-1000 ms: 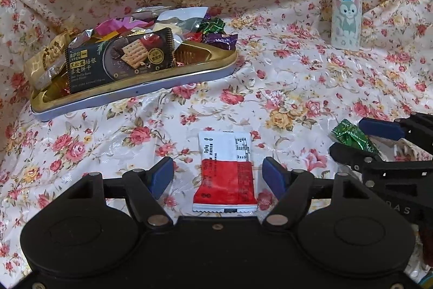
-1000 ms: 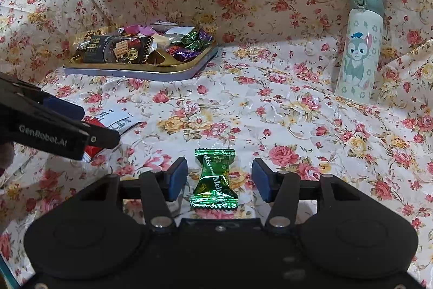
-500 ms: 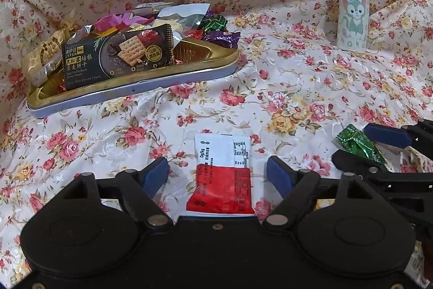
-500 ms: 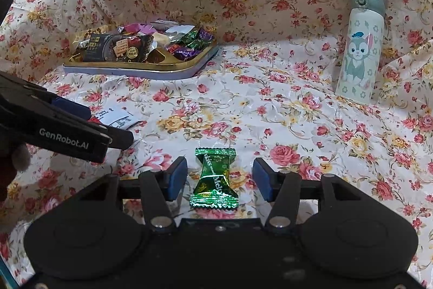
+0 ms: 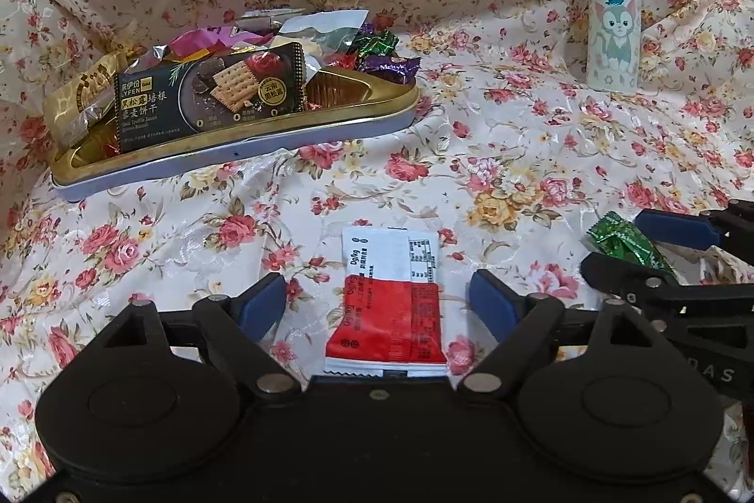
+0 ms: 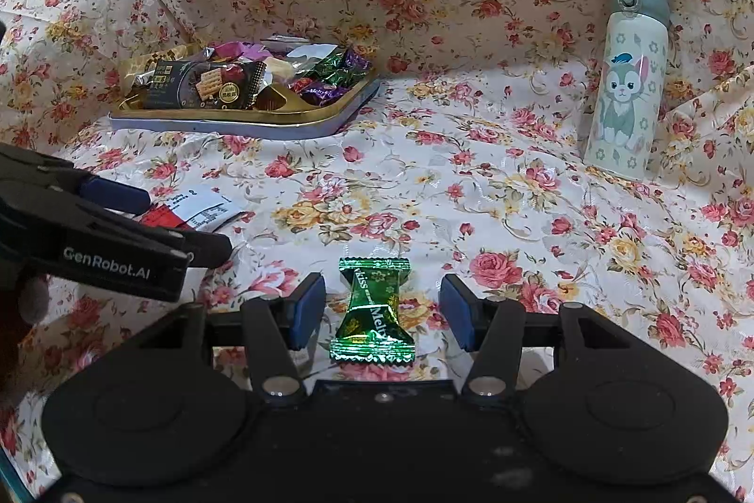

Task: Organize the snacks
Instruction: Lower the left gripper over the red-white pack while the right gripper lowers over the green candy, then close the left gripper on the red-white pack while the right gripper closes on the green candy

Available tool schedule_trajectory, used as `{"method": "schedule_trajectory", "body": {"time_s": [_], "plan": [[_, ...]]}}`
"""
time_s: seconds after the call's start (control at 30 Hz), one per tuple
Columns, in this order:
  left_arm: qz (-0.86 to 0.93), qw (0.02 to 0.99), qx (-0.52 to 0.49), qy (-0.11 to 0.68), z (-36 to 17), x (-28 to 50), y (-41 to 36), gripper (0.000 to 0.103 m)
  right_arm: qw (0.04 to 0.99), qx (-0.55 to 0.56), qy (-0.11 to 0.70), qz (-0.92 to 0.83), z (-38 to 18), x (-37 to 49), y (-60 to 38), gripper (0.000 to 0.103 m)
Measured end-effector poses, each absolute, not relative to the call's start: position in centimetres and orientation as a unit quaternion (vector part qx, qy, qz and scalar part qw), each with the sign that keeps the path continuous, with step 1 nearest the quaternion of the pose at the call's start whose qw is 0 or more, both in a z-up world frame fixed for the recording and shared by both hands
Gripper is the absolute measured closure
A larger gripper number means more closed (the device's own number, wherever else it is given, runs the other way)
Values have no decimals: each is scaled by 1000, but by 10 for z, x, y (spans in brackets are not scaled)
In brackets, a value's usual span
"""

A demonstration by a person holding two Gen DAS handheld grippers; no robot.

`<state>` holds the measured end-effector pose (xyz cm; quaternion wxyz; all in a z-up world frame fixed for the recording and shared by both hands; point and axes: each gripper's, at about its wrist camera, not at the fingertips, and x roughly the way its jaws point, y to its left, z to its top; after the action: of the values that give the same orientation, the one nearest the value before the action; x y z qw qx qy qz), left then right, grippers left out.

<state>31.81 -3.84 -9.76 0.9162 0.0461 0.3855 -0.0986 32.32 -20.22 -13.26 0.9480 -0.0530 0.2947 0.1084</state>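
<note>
Most snacks are already piled in the gold tray [image 5: 235, 154]. Two are left on the cloth: the red-white packet [image 5: 389, 300] between the wide-open left gripper [image 5: 377, 300], and the green candy [image 6: 374, 312] between the half-open right gripper [image 6: 381, 312], neither pinched.

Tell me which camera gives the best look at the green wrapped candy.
The right wrist view: the green candy lies whole and sharp on the floral cloth, centred between the open right gripper. The left wrist view catches only part of it at the right edge, behind that gripper's fingers.
</note>
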Motion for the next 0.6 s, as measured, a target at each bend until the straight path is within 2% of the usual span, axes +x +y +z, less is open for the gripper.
{"method": "schedule_trajectory", "body": {"time_s": [0.07,0.17,0.37,0.6], "plan": [[-108,915,49,385,-95,316,-40,36,948,-53,295,108,-133,323,-202,47],[-120,912,61,387,-91,313,-45,49,948,-53,295,108,-133,323,-202,47],[-125,906,59,400,-88,311,-46,57,948,-53,295,108,-132,323,-202,47],[-132,893,70,424,-84,288,-44,57,948,-54,295,106,-132,324,-202,47]]}}
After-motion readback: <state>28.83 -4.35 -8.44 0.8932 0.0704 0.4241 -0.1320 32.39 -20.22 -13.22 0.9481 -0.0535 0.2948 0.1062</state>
